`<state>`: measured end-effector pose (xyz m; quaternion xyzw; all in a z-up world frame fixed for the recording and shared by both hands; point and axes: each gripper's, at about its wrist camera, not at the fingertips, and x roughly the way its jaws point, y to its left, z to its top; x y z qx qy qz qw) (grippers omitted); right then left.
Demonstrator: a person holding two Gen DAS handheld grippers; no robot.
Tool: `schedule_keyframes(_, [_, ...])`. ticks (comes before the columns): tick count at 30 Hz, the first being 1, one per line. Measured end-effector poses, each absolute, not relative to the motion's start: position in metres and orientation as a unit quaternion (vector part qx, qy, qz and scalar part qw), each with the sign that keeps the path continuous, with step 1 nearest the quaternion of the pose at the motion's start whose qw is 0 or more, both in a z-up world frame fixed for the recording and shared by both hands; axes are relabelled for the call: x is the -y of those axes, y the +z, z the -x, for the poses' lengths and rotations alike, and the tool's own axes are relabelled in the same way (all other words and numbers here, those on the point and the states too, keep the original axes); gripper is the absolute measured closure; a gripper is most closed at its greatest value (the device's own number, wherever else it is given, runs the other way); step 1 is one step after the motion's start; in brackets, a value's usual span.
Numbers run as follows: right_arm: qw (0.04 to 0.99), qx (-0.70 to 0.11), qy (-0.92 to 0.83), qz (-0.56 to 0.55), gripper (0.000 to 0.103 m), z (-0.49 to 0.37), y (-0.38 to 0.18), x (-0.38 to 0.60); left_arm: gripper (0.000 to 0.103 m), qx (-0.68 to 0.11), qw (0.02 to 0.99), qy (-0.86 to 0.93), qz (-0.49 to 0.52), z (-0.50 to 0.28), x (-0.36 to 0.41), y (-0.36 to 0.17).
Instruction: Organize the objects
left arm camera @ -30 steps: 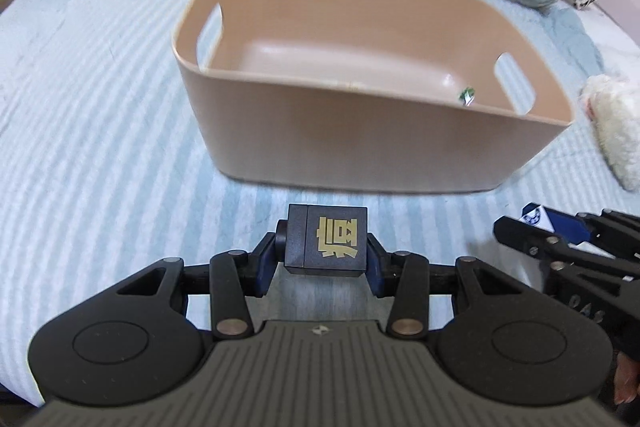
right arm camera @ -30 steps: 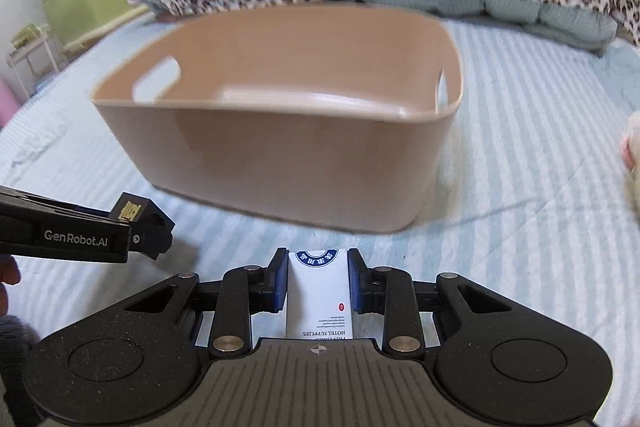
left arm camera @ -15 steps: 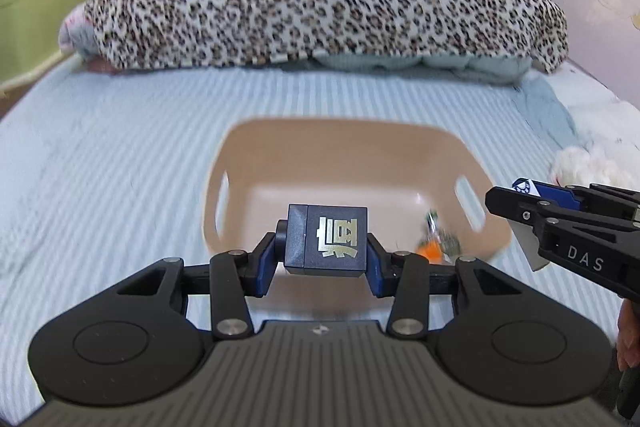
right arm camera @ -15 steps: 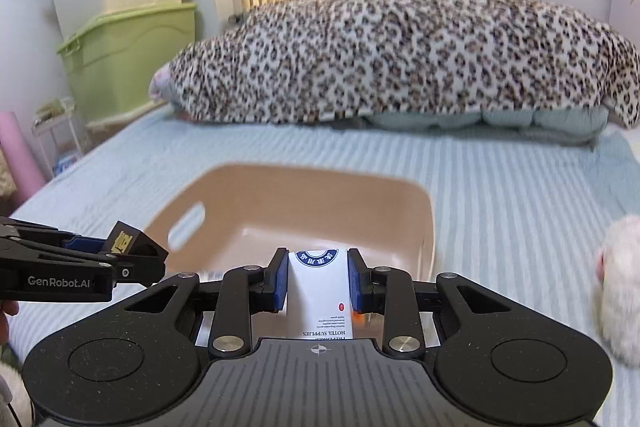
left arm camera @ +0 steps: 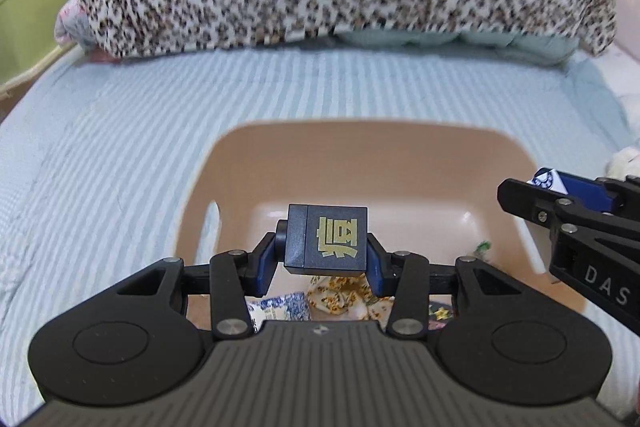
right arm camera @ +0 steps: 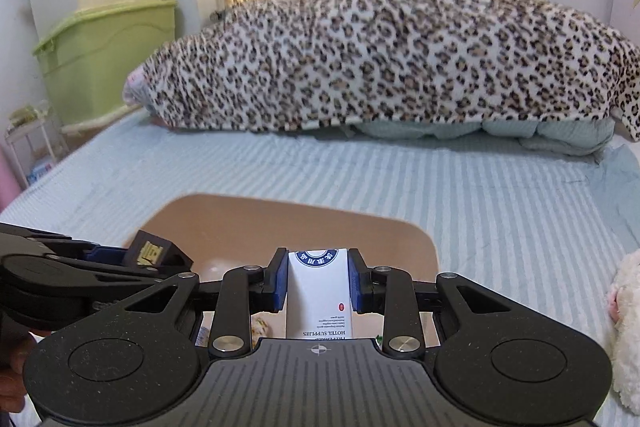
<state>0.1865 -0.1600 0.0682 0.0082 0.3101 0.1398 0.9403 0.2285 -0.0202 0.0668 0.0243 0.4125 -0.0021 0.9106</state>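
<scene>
over the tan bin (left arm camera: 224, 163), left gripper (left arm camera: 326, 245) pinching dark cube (left arm camera: 328, 239), right gripper (right arm camera: 318, 285) pinching white box (right arm camera: 318, 291)

Basket (left arm camera: 224, 163) contents partly hidden behind fingers (left arm camera: 264, 259)

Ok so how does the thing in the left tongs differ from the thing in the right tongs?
The dark box in the left tongs is navy with a gold character; the white box in the right tongs is white with a blue emblem and small print. The dark box looks cube-like, the white box tall and narrow. Both are clamped between blue pads above the tan bin.
</scene>
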Motion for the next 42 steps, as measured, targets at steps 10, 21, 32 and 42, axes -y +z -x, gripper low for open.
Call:
schedule_keyframes(10, [0.911,-0.387,0.138,0.027,0.064,-0.205,0.027,0.145,0.042,-0.461,0.887,0.011,-0.005,-0.239,0.015,0.035])
schedule_keyframes(21, [0.914,-0.387,0.122,0.026,0.014,-0.167,0.050,0.165,0.014,-0.430,0.903,0.018,0.006,-0.190,0.005,0.078])
schedule_keyframes(32, [0.916,-0.384,0.114,0.029,0.010,-0.110,0.074,0.173,0.014,-0.428,0.904,0.018,0.004,-0.130,0.001,0.098])
schedule_keyframes(42, [0.913,-0.393,0.112,0.011,0.008,-0.065,0.076,0.182,0.014,-0.419,0.908,0.005,0.001,-0.081,0.000,0.108])
